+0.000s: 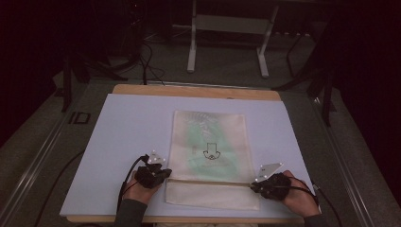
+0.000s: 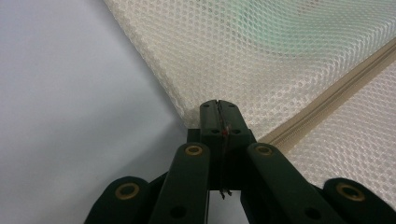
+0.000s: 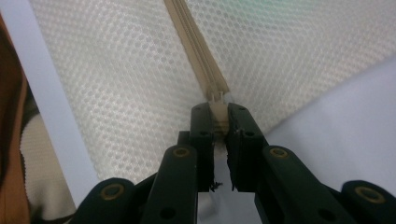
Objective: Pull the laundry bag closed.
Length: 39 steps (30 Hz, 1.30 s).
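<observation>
Near edge of the table (image 1: 118, 123), person's side: 2 hands in from the bottom, each with a gripper, both at the zipper line of a cream mesh bag (image 1: 210, 156). Left gripper (image 1: 163, 174) sits at the bag's left edge; in the left gripper view its jaws are pressed together on the bag's edge (image 2: 187, 114), right beside where the zipper (image 2: 327, 100) ends, no gap visible between the pads. Right gripper (image 1: 253, 185) is at the bag's right edge, at the other end of the zipper; in the right gripper view its jaws are clamped narrow on the zipper's end piece (image 3: 218, 114), with the beige tape (image 3: 194, 44) running straight away from the tips. Bag lies flat on the pale sheet (image 1: 132, 137) covering the table, roughly centred left to right, nearer the person than the far edge. Zipper runs crosswise low on the bag, with a short strip of mesh below it. Above the zipper, something green (image 1: 210, 142) shows through the mesh, plus a small dark printed mark (image 1: 211, 152). Further out: bare wooden table edge (image 1: 196, 91), then dark floor with cables and a white frame stand (image 1: 229, 42).
</observation>
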### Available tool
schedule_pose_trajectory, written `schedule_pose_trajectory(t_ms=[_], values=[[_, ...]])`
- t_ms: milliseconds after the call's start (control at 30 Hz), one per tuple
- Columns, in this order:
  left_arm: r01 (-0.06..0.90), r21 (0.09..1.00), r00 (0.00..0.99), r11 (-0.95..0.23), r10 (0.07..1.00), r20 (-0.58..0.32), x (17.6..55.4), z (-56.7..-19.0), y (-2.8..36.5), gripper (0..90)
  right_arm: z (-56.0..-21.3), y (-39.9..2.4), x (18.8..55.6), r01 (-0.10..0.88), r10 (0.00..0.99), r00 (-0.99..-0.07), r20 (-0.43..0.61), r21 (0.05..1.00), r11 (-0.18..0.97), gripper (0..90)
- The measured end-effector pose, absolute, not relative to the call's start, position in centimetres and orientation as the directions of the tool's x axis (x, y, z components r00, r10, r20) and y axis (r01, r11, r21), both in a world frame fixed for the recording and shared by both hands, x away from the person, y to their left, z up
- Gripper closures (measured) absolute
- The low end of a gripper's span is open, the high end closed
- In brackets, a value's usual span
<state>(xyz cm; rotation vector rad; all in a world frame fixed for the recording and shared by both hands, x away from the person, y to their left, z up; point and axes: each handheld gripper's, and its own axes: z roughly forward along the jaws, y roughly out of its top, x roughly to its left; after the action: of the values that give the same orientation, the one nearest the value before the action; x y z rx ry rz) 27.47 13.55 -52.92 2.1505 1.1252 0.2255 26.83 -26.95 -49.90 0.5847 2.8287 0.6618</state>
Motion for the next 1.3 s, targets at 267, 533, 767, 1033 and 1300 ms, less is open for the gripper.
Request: schedule_pose_trajectory(t_ms=[267, 533, 767, 1033, 1300], values=[[0.656, 0.646, 0.612, -0.391, 0.776, -0.152, 27.5, -52.9, 13.6, 89.6, -49.9, -27.1, 26.8, 0.334, 0.413, -0.907, -0.08, 0.459, 0.823, 82.3], [0.656, 0.644, 0.61, -0.394, 0.779, -0.146, 27.4, -52.9, 13.4, 89.6, -49.9, -27.0, 27.1, 0.336, 0.431, -0.895, -0.116, 0.461, 0.822, 82.2], [0.65, 0.652, 0.612, -0.391, 0.778, -0.144, 27.3, -52.9, 13.4, 88.9, -49.9, -27.2, 27.0, 0.346, 0.436, -0.895, -0.09, 0.478, 0.807, 79.1], [0.618, 0.672, 0.642, -0.408, 0.755, -0.131, 27.1, -53.0, 13.6, 84.0, -49.3, -28.0, 27.0, 0.355, 0.462, -0.885, -0.046, 0.574, 0.738, 63.4], [0.605, 0.681, 0.651, -0.413, 0.749, -0.124, 27.1, -52.9, 13.7, 82.7, -49.2, -28.2, 27.1, 0.37, 0.49, -0.871, -0.046, 0.595, 0.714, 56.9]])
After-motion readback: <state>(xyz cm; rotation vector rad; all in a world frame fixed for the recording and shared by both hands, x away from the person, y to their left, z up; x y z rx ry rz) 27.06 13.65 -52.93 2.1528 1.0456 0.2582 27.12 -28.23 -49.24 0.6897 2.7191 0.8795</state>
